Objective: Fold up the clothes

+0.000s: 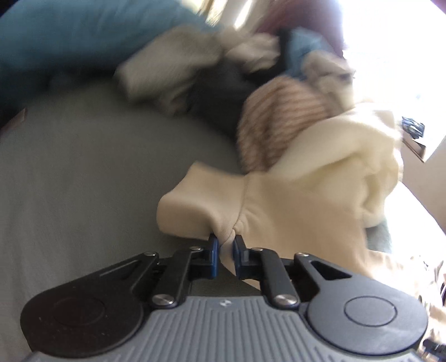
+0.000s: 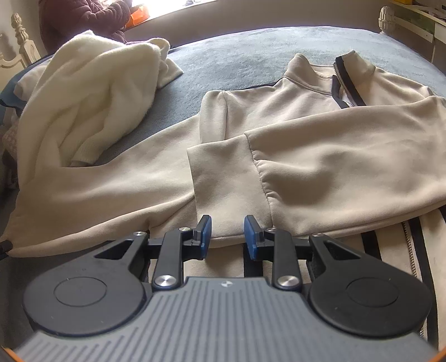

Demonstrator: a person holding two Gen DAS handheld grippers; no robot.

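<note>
A beige zip-neck sweatshirt (image 2: 278,94) lies flat on the grey bed. Its right sleeve (image 2: 334,167) is folded across the body, with the cuff (image 2: 228,181) pointing at me. My right gripper (image 2: 227,236) hovers open just in front of that cuff, nothing between its fingers. The other sleeve (image 2: 111,189) stretches out to the left. In the left wrist view, my left gripper (image 1: 225,250) is shut on that sleeve (image 1: 292,222) just behind its cuff (image 1: 195,200), the cloth bunched between the blue pads.
A cream fleece garment (image 2: 92,92) lies heaped left of the sweatshirt. Beyond it sits a pile of mixed clothes (image 1: 223,78) with a striped piece (image 1: 278,117), and a blue pillow (image 1: 83,36). A bedpost (image 2: 386,16) and shelves stand at the far right.
</note>
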